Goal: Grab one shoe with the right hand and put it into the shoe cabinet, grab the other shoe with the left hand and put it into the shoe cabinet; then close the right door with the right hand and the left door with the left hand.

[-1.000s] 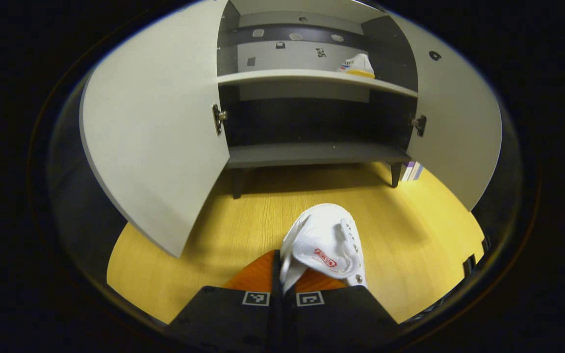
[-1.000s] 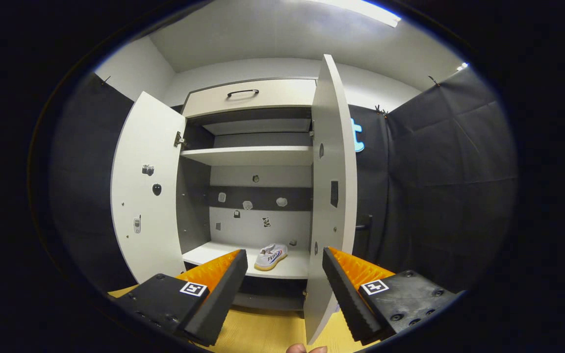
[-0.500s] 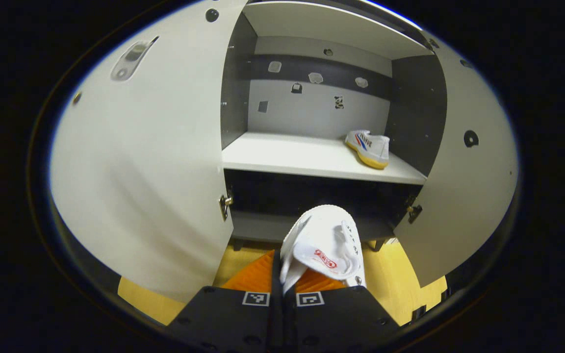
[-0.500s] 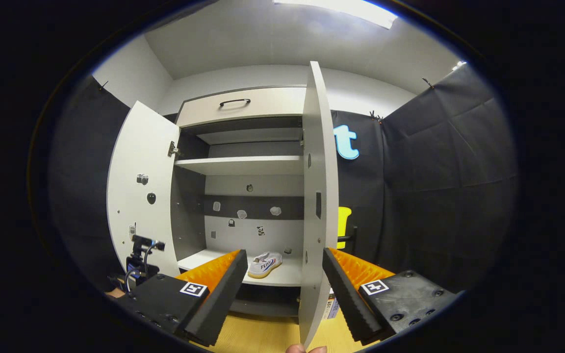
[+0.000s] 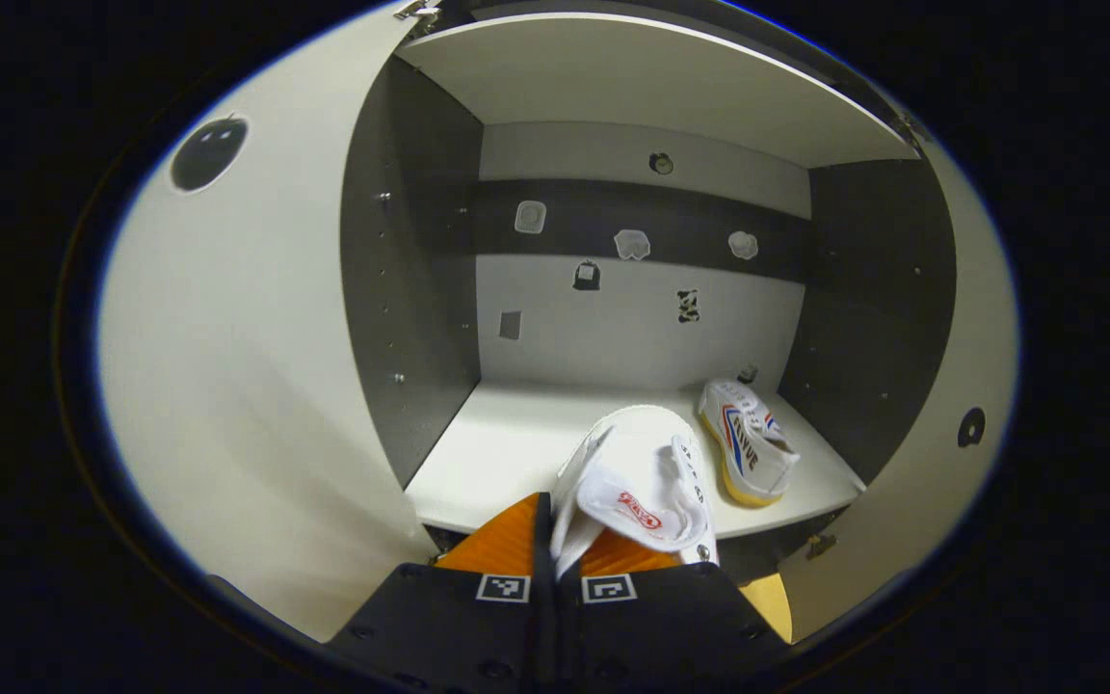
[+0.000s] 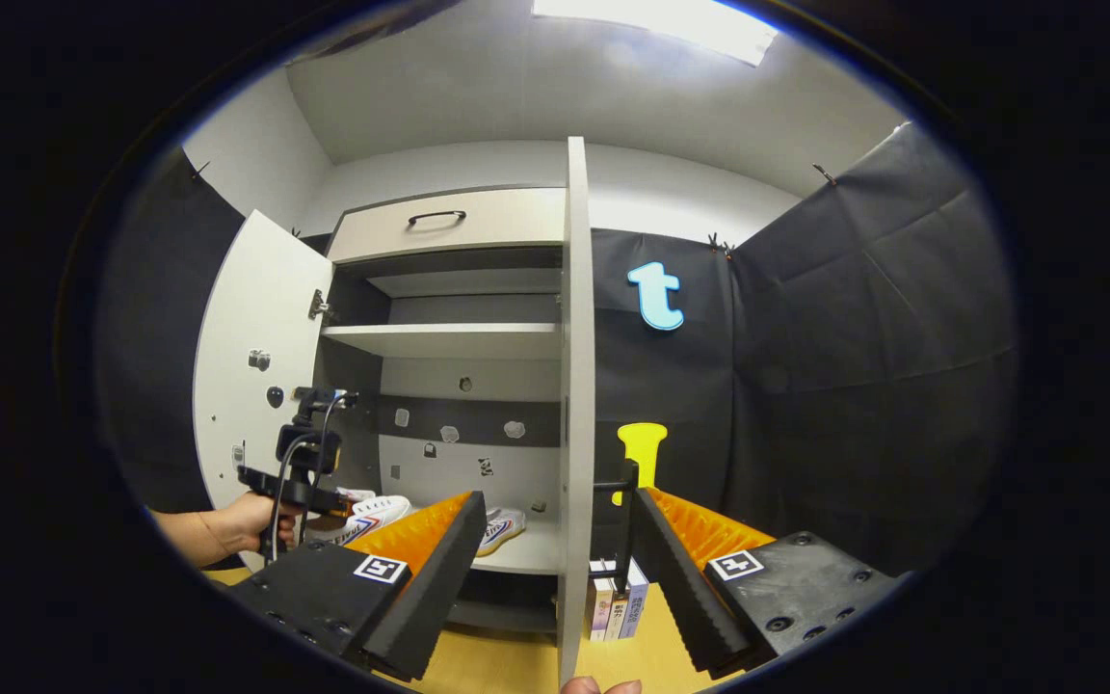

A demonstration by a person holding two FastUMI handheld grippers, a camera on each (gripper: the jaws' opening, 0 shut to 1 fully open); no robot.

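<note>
L grip [image 5: 555, 554]: fingers pinched tight on the heel collar of shoe 2 [image 5: 640, 482]; toe points fwd toward the shelf [image 5: 497, 453].
R grip [image 6: 555, 569]: wide, nothing between the fingers; right door [image 6: 574, 405] edge-on just ahead, betw the fingers in view.
Shoe 1 [image 5: 748, 451]: already on shelf, right side, near the cabinet's side wall.
Shoe 2 pos: in the air at shelf's front edge, left of shoe 1, not set down yet. In right gripper view it shows by the person's hand [image 6: 247, 520], at the cabinet mouth.
Handling (judged): canvas upper soft, collar folds flat under the pinch; light, hangs off one edge w/o sagging much. Rubber sole stiff, shd sit flat and not slide.
Where to hold: heel collar works as is; a side-wall or tongue pinch wd be floppier.
Risk: thin fabric grip cd slip if swung; toe may catch shoe 1 if placed too far right.
Doors: left door [image 5: 247, 386] and right both open.
</note>
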